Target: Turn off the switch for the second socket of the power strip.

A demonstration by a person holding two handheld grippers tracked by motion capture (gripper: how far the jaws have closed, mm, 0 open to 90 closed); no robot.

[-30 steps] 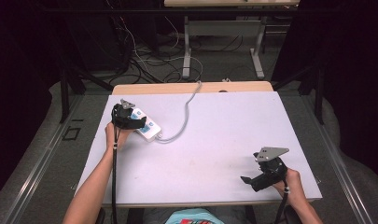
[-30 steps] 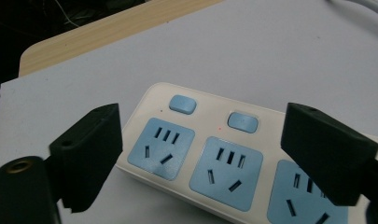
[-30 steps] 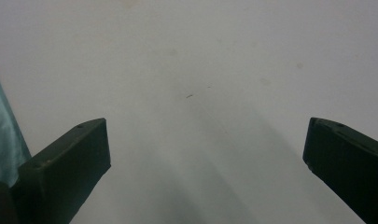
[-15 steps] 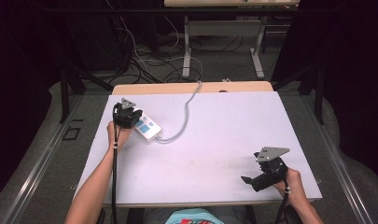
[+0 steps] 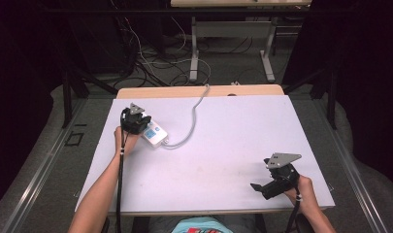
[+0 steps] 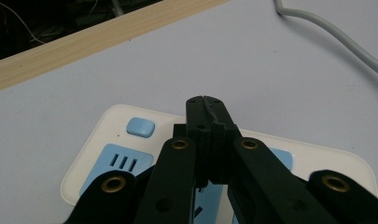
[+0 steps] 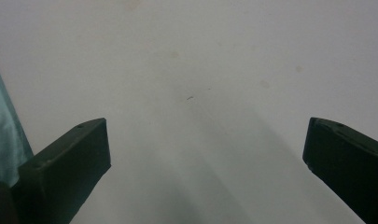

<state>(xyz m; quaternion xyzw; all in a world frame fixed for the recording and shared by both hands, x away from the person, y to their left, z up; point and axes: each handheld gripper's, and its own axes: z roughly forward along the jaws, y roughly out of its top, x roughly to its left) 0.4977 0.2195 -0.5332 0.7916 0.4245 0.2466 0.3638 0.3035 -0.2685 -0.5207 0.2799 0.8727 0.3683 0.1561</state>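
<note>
A white power strip (image 5: 154,134) with blue sockets lies at the left of the white table (image 5: 223,145); its grey cable (image 5: 191,127) curves away to the back edge. My left gripper (image 5: 137,122) hovers right over the strip's near end, jaws pressed together with nothing between them. In the left gripper view the shut tips (image 6: 206,106) sit above the strip (image 6: 112,140), close to its blue switch button (image 6: 140,127). My right gripper (image 5: 262,188) rests low at the front right of the table, jaws spread wide over bare surface (image 7: 200,93).
A wooden strip (image 5: 199,91) borders the table's back edge. Beyond it are table legs and tangled cables (image 5: 150,53) on the floor. A teal garment (image 5: 199,226) shows at the table's near edge.
The left gripper has shifted slightly toward the back over the power strip. The right gripper has stayed put.
</note>
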